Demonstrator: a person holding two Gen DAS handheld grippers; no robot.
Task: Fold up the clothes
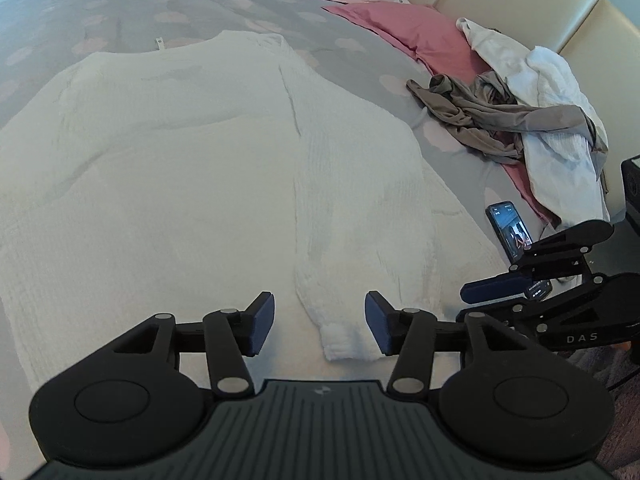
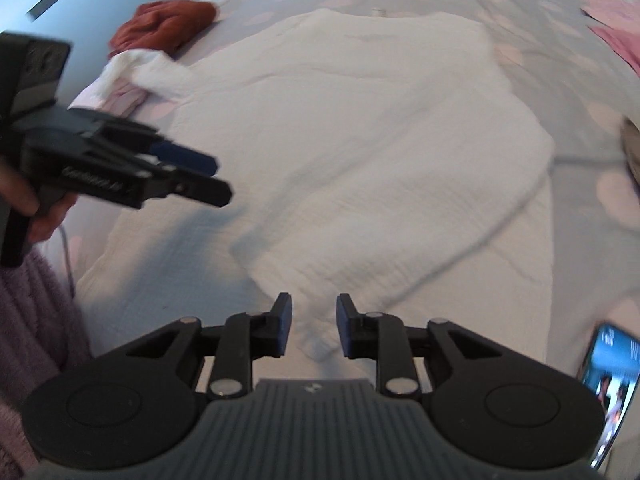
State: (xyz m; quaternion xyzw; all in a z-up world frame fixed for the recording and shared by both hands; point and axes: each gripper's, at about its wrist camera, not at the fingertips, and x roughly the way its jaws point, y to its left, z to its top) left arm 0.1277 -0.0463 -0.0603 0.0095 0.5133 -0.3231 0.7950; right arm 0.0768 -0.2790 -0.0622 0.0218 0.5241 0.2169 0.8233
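One white sweater lies flat on the bed, sleeve folded in; it looks soft, light, prob. limp, so pinch the cuff, w/ left gripper wide, right gripper narrower, both empty.

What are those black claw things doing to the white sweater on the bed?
A person is folding clothes using two hand-held grippers. A white sweater lies flat on the bed, one sleeve folded across it. The left gripper and right gripper are both open above the sleeve's cuff, gripping nothing.
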